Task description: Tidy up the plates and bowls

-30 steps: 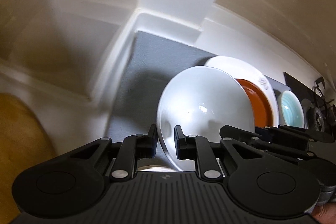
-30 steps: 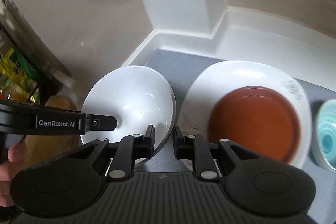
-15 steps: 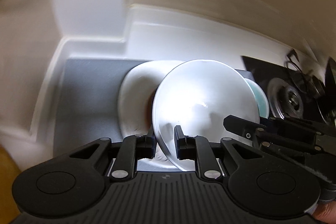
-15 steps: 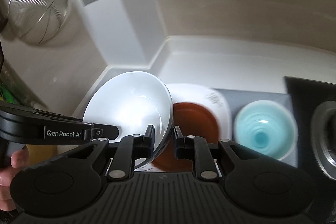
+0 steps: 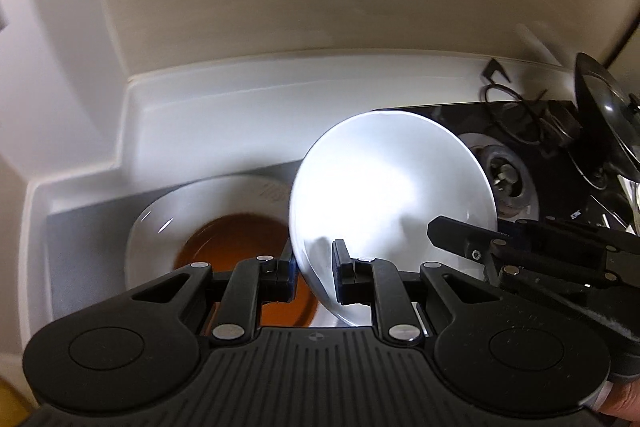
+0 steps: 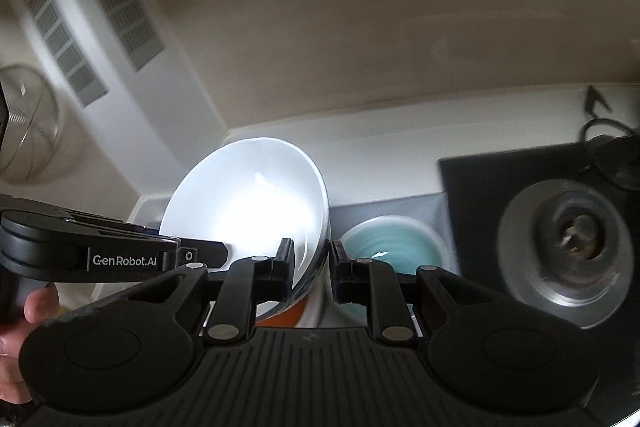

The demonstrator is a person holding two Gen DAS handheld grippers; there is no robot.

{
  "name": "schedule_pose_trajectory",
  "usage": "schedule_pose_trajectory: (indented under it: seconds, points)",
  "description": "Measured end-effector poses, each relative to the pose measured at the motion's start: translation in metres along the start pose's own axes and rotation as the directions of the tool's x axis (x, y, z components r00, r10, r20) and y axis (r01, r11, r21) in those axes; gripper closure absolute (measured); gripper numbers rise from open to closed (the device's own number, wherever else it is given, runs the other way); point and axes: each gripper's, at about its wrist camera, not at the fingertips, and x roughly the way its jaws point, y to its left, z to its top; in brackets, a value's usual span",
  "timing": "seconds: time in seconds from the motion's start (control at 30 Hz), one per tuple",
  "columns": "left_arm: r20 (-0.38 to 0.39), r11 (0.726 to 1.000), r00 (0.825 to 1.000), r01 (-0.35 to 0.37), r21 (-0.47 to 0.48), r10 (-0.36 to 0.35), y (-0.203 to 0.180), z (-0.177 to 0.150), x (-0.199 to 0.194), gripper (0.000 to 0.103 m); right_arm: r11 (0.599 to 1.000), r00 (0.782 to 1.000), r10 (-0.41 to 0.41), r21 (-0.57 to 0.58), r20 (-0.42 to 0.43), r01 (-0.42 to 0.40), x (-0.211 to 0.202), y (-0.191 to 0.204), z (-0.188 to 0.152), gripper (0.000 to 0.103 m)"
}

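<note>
I am carrying white bowl (image 5: 392,195) rightward; both grippers (image 5: 314,267) (image 6: 308,267) clamping rim; teal bowl (image 6: 394,247) now showing lower centre, probably stacking target.

The white bowl (image 5: 394,195) hides perhaps half the brown plate (image 5: 232,239).

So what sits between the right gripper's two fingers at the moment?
The rim of the large white bowl sits between the right gripper fingers, seen in the right wrist view. The left gripper clamps the opposite rim.
</note>
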Motion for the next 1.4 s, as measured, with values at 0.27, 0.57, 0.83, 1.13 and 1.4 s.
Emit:
schedule_pose_trajectory:
  seconds: [0.27,0.57,0.83,1.13,1.4]
  points:
    - [-0.055,0.999,0.998,0.038,0.006,-0.037,-0.027,0.021,0.029,0.083,0.999,0.999,-0.030,0.027,0.014,0.030,0.001,-0.038,0.022,0.084]
    - [-0.147,1.000,0.989,-0.006,0.018,0.009,-0.038,0.031,0.078,0.083,0.999,0.998,-0.020,0.042,-0.057,0.022,0.042,-0.070,0.016,0.084]
    - [-0.212,0.999,0.977,-0.028,0.024,0.033,-0.035,0.030,0.115,0.083,0.996,0.996,0.006,0.091,-0.094,0.003,0.075,-0.090,-0.002,0.084]
    - [-0.251,0.997,0.965,-0.063,0.042,0.071,-0.040,0.023,0.144,0.083,0.998,0.989,-0.006,0.055,-0.149,0.014,0.099,-0.092,-0.015,0.084]
    - [-0.245,0.994,0.964,-0.083,0.075,0.099,-0.042,0.020,0.151,0.083,1.000,0.982,-0.030,0.003,-0.186,0.031,0.111,-0.089,-0.020,0.084]
